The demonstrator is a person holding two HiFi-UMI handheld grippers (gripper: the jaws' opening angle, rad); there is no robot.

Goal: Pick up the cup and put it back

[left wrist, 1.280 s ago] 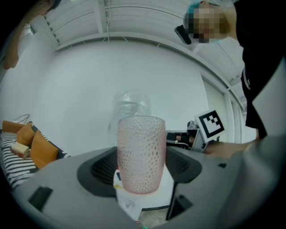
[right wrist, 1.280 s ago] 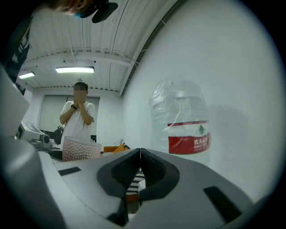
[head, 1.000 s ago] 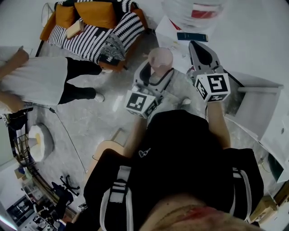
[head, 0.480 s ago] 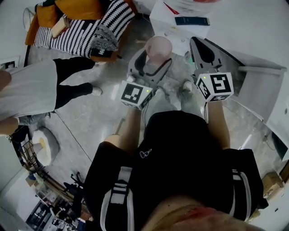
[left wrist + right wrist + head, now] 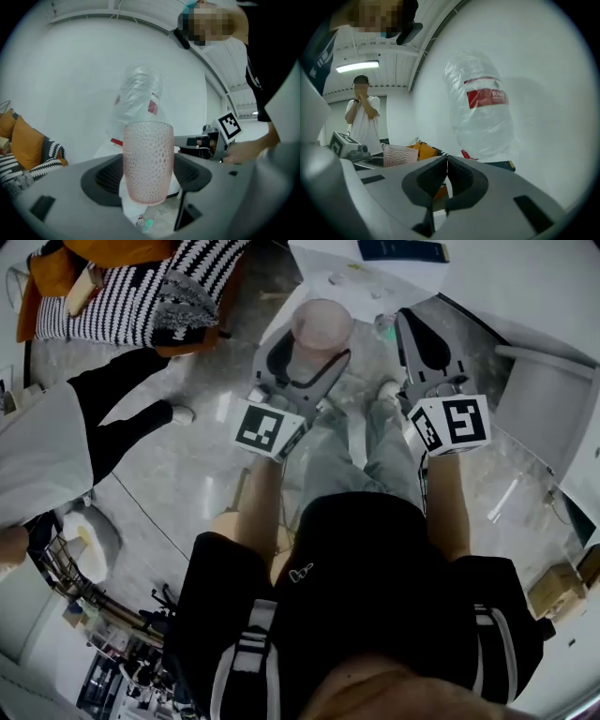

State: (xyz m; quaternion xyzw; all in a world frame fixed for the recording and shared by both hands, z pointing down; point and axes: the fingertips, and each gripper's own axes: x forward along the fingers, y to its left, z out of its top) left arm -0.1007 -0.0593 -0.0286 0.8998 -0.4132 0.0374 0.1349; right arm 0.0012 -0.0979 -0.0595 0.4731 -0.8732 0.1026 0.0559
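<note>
Left gripper view has the cup (image 5: 147, 161) dead centre: a pink, see-through tumbler with a dimpled wall, upright and empty as far as one can tell; the left hand-held gripper (image 5: 147, 182) is clamped on its lower half, one ribbed pad on each side, the rim standing well clear above the jaws. It hangs in the air, its base touching nothing; in the head view it sits just off the near corner of the white surface (image 5: 394, 282), over the floor.

It looks light and stiff, probably thin-walled; the dimples should give the pads some bite, but a hard squeeze might crack or bow it, so a moderate hold at mid-wall seems best, and it should go down level.

The right hand-held gripper (image 5: 446, 174) is pressed closed on nothing and held beside the left one. Beyond both stands a big clear water bottle (image 5: 480, 105) with a red label; a person in a white shirt (image 5: 363, 122) waits farther back.
</note>
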